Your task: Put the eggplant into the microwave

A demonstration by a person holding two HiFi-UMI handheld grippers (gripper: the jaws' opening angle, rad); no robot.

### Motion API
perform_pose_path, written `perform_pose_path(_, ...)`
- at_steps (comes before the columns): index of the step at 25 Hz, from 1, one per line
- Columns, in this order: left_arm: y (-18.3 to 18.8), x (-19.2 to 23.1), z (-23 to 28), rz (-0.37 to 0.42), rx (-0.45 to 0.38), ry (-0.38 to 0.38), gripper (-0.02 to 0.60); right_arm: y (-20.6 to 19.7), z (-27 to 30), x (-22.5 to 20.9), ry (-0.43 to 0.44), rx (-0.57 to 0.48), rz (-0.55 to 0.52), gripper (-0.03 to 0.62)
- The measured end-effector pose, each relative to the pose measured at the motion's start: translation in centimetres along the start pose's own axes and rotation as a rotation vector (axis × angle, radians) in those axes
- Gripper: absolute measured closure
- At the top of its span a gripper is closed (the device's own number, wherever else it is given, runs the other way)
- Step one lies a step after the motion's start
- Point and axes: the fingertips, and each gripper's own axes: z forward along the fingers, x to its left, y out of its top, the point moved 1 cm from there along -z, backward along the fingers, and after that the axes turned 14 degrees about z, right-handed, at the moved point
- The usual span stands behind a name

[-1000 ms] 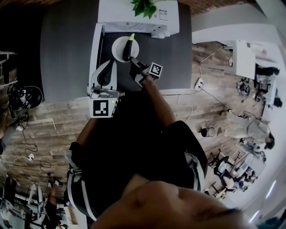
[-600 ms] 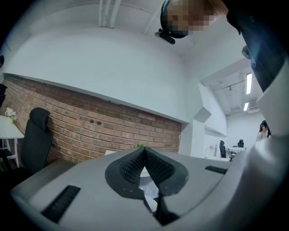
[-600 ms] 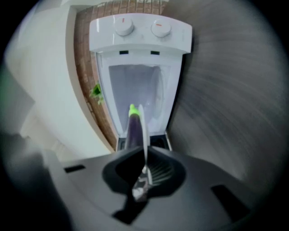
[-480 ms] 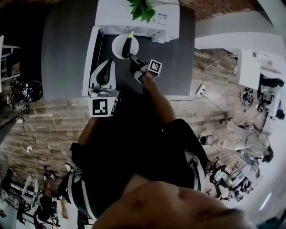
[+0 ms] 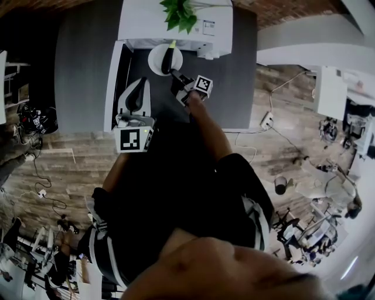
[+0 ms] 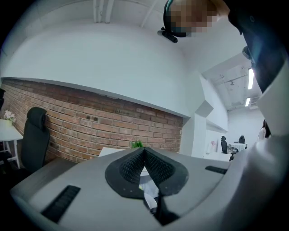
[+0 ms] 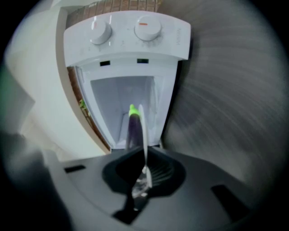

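**Eggplant at the microwave's mouth, riding on a plate**

The right claw is clamped tight on the near rim of a white plate, jaws all but together with only that thin edge between them. The eggplant lies lengthways on the plate, dark purple, its green tip aimed straight at the oven.

The white microwave sits on the grey table with its cavity open right ahead of the plate and two round knobs on its panel. From the head view the plate is right up against the opening. Whether it has crossed the threshold, I can't tell.

The door is swung out wide on the left. Just beside it is the left claw, pads pressed together at the tips, nothing gripped, pointing level toward a brick wall. A leafy green plant stands on top of the microwave.
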Motion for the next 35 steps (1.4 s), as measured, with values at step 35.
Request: perform_pose_path(35, -2.0, 1.9, 4.5, -0.045, 0.052, -0.026, 0.545, 5.8, 4.9, 0.0, 0.0, -0.098, 0.061, 0.554)
